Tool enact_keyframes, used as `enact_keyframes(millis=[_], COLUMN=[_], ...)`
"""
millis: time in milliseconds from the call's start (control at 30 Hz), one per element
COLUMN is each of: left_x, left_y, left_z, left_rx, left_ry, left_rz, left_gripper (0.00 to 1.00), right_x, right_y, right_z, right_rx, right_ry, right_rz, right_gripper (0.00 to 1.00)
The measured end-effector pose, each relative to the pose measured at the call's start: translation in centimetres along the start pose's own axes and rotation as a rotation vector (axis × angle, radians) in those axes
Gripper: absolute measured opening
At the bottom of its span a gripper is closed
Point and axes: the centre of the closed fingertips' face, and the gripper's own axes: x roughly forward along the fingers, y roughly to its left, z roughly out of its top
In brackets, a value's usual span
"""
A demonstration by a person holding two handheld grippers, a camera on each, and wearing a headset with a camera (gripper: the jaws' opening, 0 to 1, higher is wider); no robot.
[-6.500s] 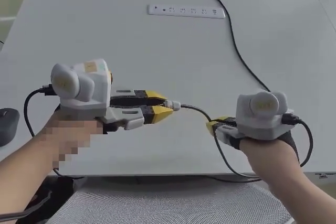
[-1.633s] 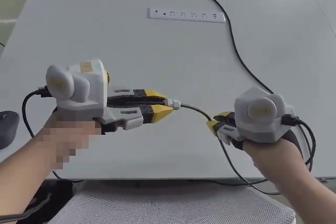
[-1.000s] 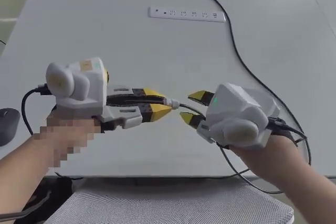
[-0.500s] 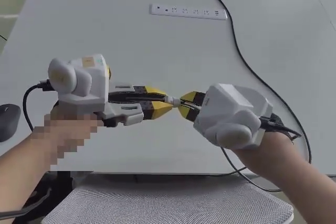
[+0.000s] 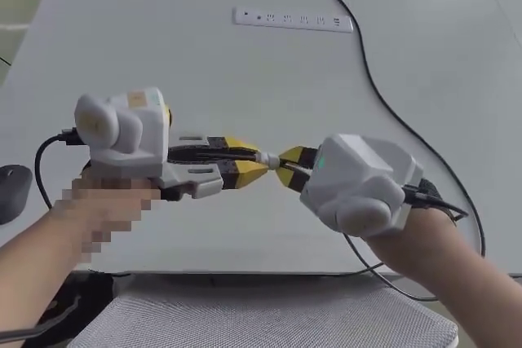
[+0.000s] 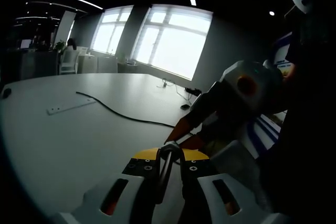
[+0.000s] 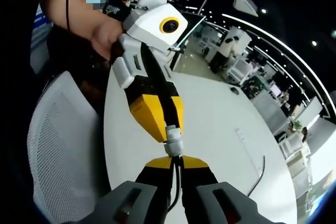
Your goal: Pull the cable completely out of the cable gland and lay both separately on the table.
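My left gripper (image 5: pixel 245 164) is held above the table's near edge, shut on the small white cable gland (image 5: pixel 265 159), which pokes out past its yellow tips. The black cable (image 7: pixel 176 171) leaves the gland to the right. My right gripper (image 5: pixel 290 168) faces the left one tip to tip and is shut on that cable just behind the gland. In the right gripper view the gland (image 7: pixel 173 143) sits directly above my own tips (image 7: pixel 176 163), with the left gripper (image 7: pixel 152 93) beyond it. In the left gripper view the gland (image 6: pixel 170 151) sits between the tips, with the right gripper (image 6: pixel 231 108) close behind.
A white power strip (image 5: pixel 294 19) lies at the far side of the grey table (image 5: pixel 163 55), and its black cord (image 5: pixel 383 95) curves toward the right front. A dark rounded object (image 5: pixel 11 193) sits at the left edge. A mesh chair seat (image 5: pixel 261 319) is below the table edge.
My right gripper let go of the cable farther right, swung left with its jaws open, and shut on the cable right beside the gland. The left gripper has hardly moved.
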Motion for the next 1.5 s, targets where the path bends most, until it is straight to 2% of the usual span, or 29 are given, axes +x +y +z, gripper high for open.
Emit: enact_keyframes(millis=[100, 300, 533, 800, 967, 1167, 1500], left_x=[0.1, 0.2, 0.1, 0.2, 0.1, 0.0, 0.3], left_y=[0.0, 0.0, 0.0, -0.1, 0.1, 0.1, 0.2], left_z=[0.1, 0.0, 0.2, 0.4, 0.3, 0.2, 0.1], left_rx=[0.002, 0.011, 0.007, 0.010, 0.009, 0.004, 0.001], left_ry=[0.000, 0.008, 0.002, -0.004, -0.002, -0.003, -0.002], left_rz=[0.000, 0.000, -0.003, -0.007, 0.000, 0.003, 0.002], left_gripper=[0.15, 0.15, 0.15, 0.15, 0.15, 0.15, 0.15], right_x=[0.0, 0.0, 0.0, 0.0, 0.0, -0.3, -0.4], right_y=[-0.1, 0.1, -0.3, -0.8, -0.5, -0.3, -0.3], right_z=[0.0, -0.2, -1.5, -3.5, -5.7, -7.4, -8.9], right_rx=[0.035, 0.056, 0.079, 0.164, 0.237, 0.309, 0.391], right_ry=[-0.001, -0.003, 0.027, 0.069, 0.121, 0.139, 0.172], right_rz=[0.002, 0.006, -0.002, -0.010, 0.003, 0.006, 0.001], right_gripper=[0.00, 0.00, 0.00, 0.00, 0.00, 0.00, 0.00])
